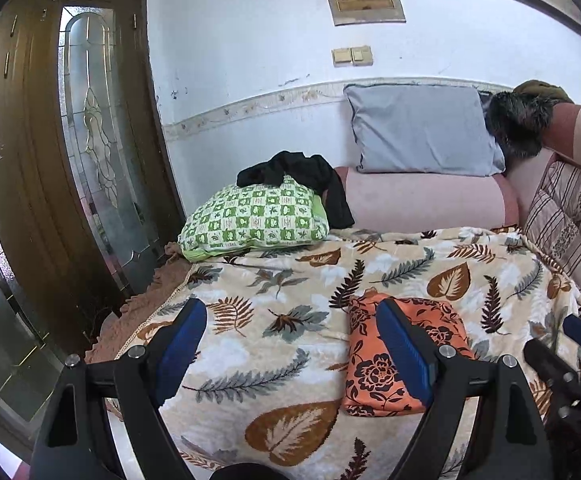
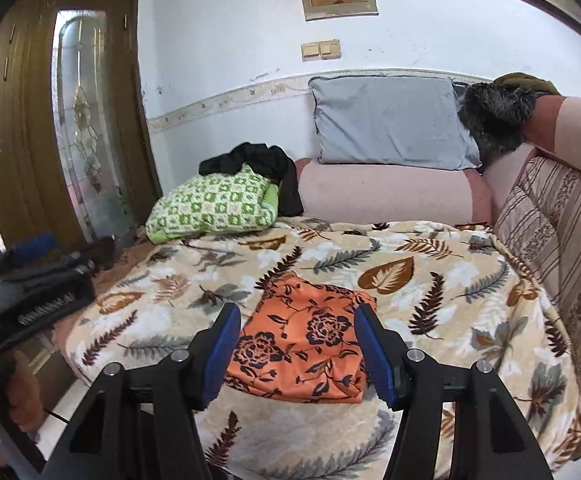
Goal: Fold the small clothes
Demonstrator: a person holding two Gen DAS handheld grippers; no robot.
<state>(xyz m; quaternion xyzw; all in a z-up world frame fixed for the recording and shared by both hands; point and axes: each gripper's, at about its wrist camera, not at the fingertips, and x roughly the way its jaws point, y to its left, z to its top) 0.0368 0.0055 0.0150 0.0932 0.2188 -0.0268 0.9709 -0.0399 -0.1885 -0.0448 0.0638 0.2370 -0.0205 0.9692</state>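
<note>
The folded orange floral garment (image 2: 302,344) lies on the leaf-print blanket (image 2: 430,280) covering the sofa. Both the left tool (image 1: 290,344) and the right tool (image 2: 296,354) hover above it, released, gripping nothing.

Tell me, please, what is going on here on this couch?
A person holds a gripper in each hand above a couch covered with a leaf-print blanket. An orange floral garment lies folded flat on it. The left gripper and the right gripper are both open and hold nothing. A black garment lies unfolded over a green pillow at the back.
</note>
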